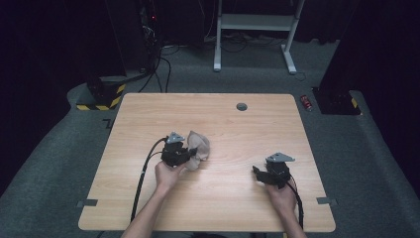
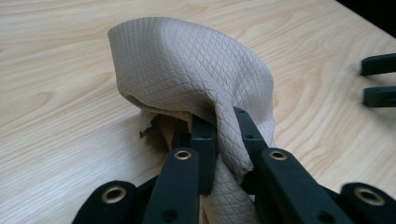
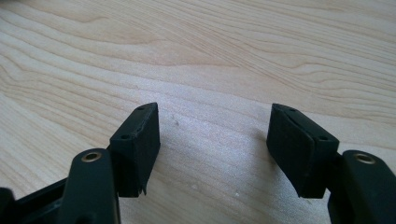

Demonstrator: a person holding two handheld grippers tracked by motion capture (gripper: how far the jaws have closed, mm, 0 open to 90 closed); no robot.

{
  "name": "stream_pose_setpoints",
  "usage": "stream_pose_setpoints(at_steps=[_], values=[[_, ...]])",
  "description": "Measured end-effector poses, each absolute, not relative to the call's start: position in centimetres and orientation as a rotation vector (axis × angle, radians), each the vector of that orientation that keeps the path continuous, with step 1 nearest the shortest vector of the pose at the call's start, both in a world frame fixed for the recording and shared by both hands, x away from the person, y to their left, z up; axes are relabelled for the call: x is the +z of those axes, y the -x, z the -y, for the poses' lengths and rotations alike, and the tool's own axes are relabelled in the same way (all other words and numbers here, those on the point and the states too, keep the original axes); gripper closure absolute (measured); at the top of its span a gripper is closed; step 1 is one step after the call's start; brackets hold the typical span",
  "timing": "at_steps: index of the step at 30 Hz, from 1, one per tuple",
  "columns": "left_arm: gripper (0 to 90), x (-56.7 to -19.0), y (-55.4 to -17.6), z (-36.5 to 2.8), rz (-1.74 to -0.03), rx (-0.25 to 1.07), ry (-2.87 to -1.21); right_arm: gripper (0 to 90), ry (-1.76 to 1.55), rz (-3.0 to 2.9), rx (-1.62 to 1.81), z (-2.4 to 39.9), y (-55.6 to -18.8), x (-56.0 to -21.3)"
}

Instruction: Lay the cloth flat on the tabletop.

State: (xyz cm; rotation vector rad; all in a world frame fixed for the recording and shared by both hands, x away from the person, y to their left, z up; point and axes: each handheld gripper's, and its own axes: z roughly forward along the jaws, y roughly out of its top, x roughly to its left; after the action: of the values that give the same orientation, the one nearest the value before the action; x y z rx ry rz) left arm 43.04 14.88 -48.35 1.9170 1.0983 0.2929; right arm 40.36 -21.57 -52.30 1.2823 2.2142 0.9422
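A beige quilted cloth [image 1: 200, 148] lies bunched on the wooden table [image 1: 223, 208], left of centre. My left gripper [image 1: 191, 154] is shut on it. In the left gripper view the cloth [image 2: 187, 65] arches up and over the jaws, and one fold is pinched between the pads at the left gripper [image 2: 223, 127]. My right gripper [image 1: 257, 173] rests low over bare wood at the right, pointing left. Its jaws stand wide apart in the right gripper view, with nothing between them at the right gripper [image 3: 215, 140]. The right gripper's fingertips [image 2: 378, 95] also show at the far right of the left gripper view.
A round cable hole [image 1: 241, 106] sits near the table's far edge. On the carpet behind stand a white desk frame [image 1: 255, 29] and a yellow-and-black striped base [image 1: 101, 96]. A small red object [image 1: 307, 102] lies off the back right corner.
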Motion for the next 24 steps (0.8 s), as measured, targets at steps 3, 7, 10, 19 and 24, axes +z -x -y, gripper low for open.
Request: stream_pose_setpoints(at_steps=[3,7,10,19,24], values=[[82.1,-48.0,-43.0,-13.9,-1.068,0.262,-1.905,34.5,-1.283,-2.214,0.943,21.6,-40.4,-52.3],[82.1,-48.0,-42.9,-12.6,-1.036,0.229,-1.914,34.5,-1.284,-2.214,0.943,21.6,-40.4,-52.3],[82.1,-48.2,-42.9,-11.6,-1.024,0.209,-1.919,34.5,-1.283,-2.214,0.943,21.6,-40.4,-52.3],[82.0,-48.5,-42.8,-9.3,-0.980,0.164,-1.938,34.3,-1.282,-2.216,0.943,21.6,-40.4,-52.3],[81.9,-49.0,-42.8,-8.1,-0.963,0.145,-1.951,34.3,-1.281,-2.216,0.942,21.6,-40.4,-52.3]])
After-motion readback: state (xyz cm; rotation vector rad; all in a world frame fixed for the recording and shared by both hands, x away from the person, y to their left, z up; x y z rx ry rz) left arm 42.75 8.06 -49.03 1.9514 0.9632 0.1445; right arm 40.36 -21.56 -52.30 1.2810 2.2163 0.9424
